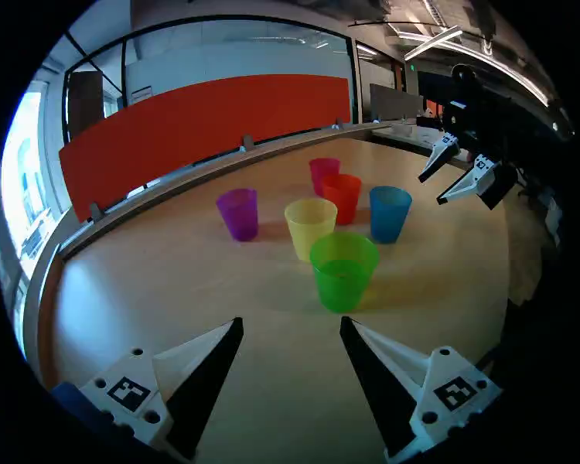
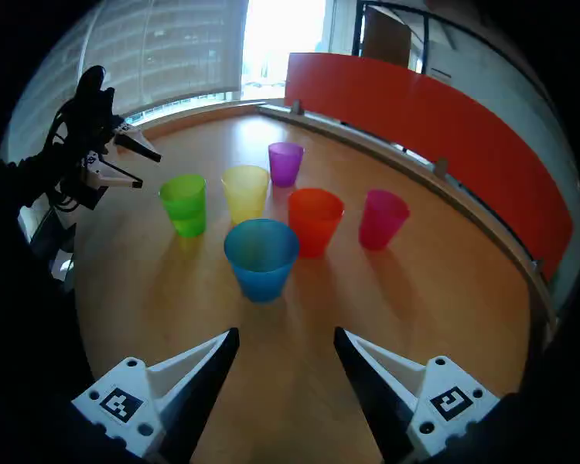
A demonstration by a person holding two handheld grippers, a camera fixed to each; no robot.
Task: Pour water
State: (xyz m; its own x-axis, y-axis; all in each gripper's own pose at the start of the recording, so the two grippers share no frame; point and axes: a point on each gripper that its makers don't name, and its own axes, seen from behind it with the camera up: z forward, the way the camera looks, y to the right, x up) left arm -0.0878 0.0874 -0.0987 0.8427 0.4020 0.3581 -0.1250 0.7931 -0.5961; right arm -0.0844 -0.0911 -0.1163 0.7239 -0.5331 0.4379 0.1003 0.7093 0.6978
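The left gripper (image 1: 291,321) is held released at the near edge of the left gripper view, its jaws spread wide with only bare table (image 1: 174,294) seen between them. The right gripper (image 2: 286,331) is likewise kept parted, and nothing is grasped by it.

Six plastic cups are grouped on the wooden table ahead of both grippers. Each is set upright, its long axis vertical and its mouth turned upward. From the left gripper, the green cup (image 1: 342,271) is met first, just ahead of the fingertips and slightly right; whether it is filled cannot be told. Just behind it stands the yellow cup (image 1: 310,226), with the purple cup (image 1: 238,214) set apart to its left and the blue cup (image 1: 389,213) to its right. The orange cup (image 1: 342,197) is placed behind the yellow one, and the pink cup (image 1: 324,174), farthest back, is partly hidden by the orange one. In the right gripper view, the blue cup is found nearest, in line with the open jaws.

Beyond the cups, the far edge of the table is bounded by a red partition (image 1: 205,127).
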